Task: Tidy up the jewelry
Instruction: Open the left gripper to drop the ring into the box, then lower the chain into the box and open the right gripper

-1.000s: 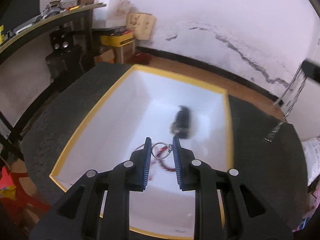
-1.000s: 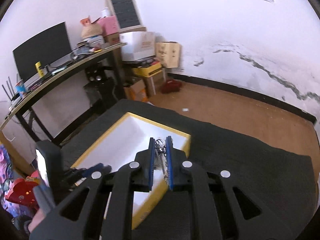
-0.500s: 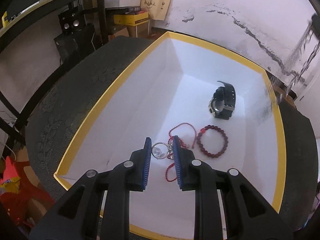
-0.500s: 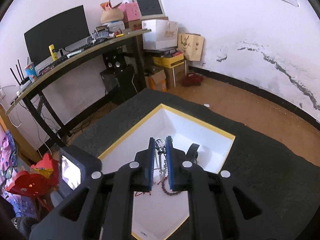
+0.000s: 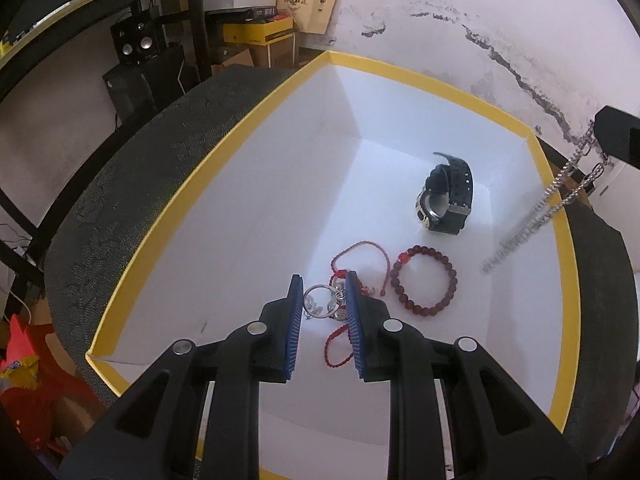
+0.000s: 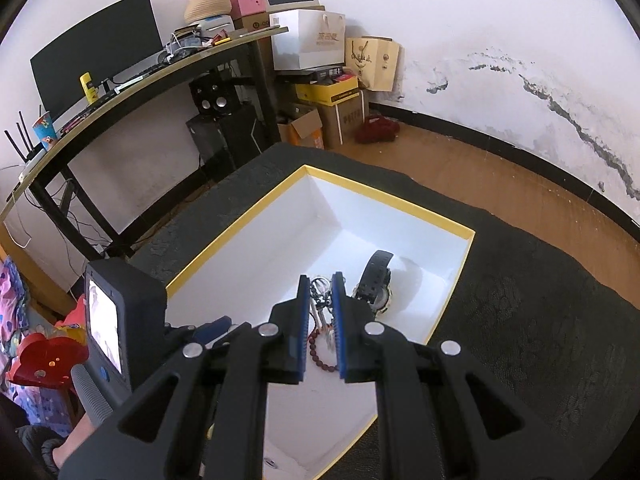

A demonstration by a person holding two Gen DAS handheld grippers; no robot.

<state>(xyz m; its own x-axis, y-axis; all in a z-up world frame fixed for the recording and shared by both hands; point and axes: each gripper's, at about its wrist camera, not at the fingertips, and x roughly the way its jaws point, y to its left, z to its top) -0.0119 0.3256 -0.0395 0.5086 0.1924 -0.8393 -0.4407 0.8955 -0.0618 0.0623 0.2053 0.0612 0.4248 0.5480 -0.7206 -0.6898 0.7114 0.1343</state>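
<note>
Gripping a silver ring (image 5: 320, 300) with small trinkets between blue pads, left gripper (image 5: 321, 304), poised low over the near floor of the white box with yellow rim (image 5: 168, 216). Clamped on a silver chain (image 6: 320, 300), right gripper (image 6: 320, 304), hanging above the right side of that same box; seen from the left wrist view, chain (image 5: 532, 216) dangling in two strands over the box's right wall, lower end blurred. Lying on the box floor: a black wristwatch (image 5: 446, 200) standing on its edge near the far right corner, a dark red beaded bracelet (image 5: 424, 280) flat just nearer than the watch, a red cord bracelet (image 5: 360, 256) beside the beads, partly hidden behind the left gripper's right finger, with more red cord (image 5: 336, 346) showing lower between the fingers. Resting on a dark textured table cover (image 6: 540, 320), the box. Beyond the box, against a stained white wall: cardboard boxes (image 6: 332, 120), a black speaker (image 6: 212, 96), and a desk (image 6: 140, 80) carrying a monitor (image 6: 96, 64).
</note>
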